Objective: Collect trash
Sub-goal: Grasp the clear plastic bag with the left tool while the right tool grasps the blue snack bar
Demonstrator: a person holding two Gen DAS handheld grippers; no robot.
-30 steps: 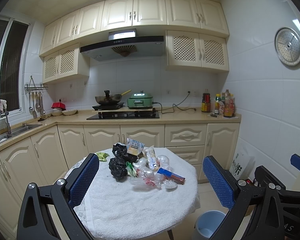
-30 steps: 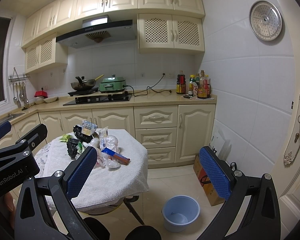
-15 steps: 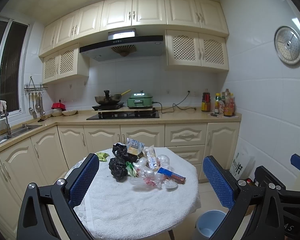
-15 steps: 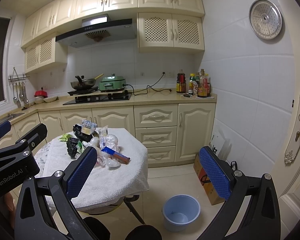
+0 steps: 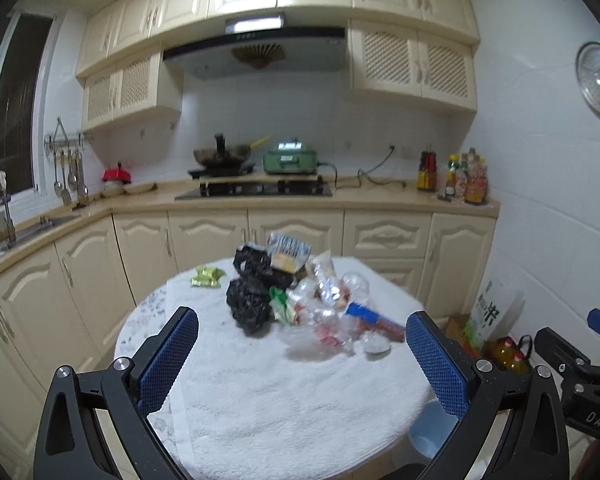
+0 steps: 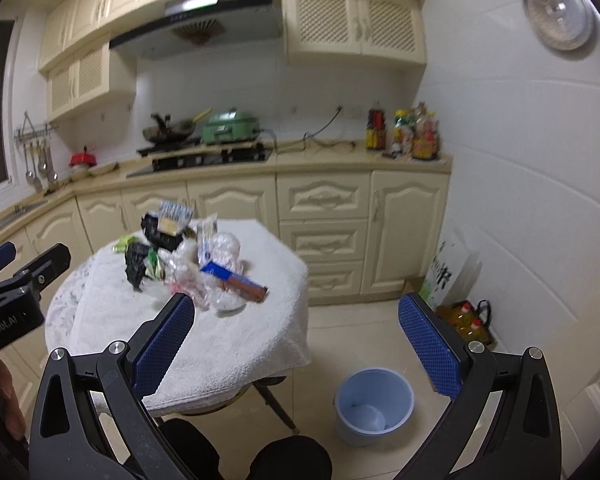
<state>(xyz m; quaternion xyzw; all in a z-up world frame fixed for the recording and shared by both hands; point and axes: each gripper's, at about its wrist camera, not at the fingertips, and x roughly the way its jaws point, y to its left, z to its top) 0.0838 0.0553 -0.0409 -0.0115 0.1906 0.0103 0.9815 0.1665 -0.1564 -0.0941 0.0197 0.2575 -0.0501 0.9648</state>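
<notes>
Both your spread, empty tools, left tool and right tool, have moved nearer the trash pile, so grabbing comes next.

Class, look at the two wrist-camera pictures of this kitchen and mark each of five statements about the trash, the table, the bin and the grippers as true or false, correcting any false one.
1. The light blue plastic bin stands on the floor beside the round towel-covered table. True.
2. The left gripper is shut on a crumpled black plastic bag. False: it is open, and the bag lies on the table.
3. The blue-and-red snack wrapper lies at the near right edge of the trash pile. True.
4. The bin is full of wrappers. False: it looks almost empty.
5. The right gripper holds nothing. True.
</notes>
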